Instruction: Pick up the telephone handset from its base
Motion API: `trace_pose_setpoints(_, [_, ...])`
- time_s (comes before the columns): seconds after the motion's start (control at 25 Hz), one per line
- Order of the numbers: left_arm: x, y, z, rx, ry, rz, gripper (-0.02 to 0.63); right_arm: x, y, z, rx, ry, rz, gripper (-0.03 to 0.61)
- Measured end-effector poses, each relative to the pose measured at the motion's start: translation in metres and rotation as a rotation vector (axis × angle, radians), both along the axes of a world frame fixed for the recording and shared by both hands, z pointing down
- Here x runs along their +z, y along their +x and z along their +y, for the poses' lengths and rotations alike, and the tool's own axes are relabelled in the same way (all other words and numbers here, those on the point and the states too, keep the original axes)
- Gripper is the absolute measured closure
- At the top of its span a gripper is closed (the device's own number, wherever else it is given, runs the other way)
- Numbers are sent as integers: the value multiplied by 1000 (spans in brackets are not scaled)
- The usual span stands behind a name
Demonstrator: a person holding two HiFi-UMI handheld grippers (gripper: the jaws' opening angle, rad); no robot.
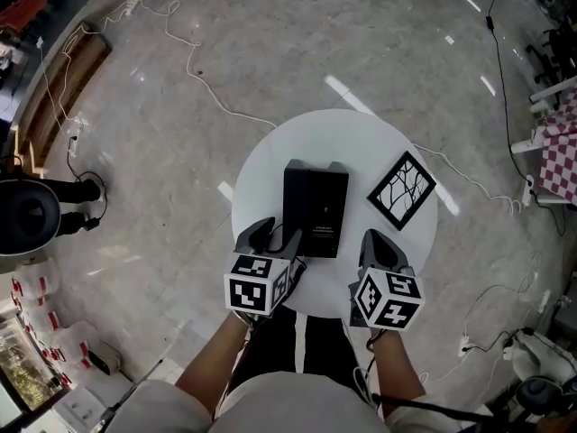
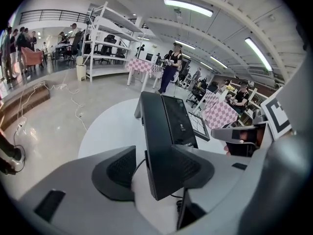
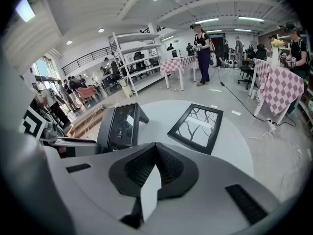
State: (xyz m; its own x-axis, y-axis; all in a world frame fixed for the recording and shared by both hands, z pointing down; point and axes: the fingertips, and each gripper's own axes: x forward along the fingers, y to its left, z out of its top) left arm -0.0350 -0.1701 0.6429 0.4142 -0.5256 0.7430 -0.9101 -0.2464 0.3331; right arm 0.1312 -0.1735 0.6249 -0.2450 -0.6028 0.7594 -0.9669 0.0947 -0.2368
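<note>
Handset (image 1: 296,204) seated along left side of base (image 1: 326,207), near end between wide-open jaws of left gripper (image 1: 275,235); outer pad clear of it, so no grip yet. Right gripper (image 1: 377,244) just right of base, jaws together, empty.

Possible faults: slip or tilt from a grip so close to handset's end; base dragged across table (image 1: 270,161) by cord (image 2: 137,166).

Head view only: both grippers flanking base. Left gripper view only: pad gap, cord. Right gripper view only: closed pads, with frame (image 3: 195,126) right of base.
</note>
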Motion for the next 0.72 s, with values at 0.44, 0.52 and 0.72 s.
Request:
trace_pose_setpoints(0.44, [4,6,-12,-23,-13,59,348,4,8,2,2,-9,3,555])
trace_pose_setpoints(0.52, [3,7,-15,-24,-3,61,348,6,9,3,2,-13,4,555])
trace_pose_setpoints(0.72, [2,12,-18,-21,-2,83,348,8,9,4,0,-21,0,555])
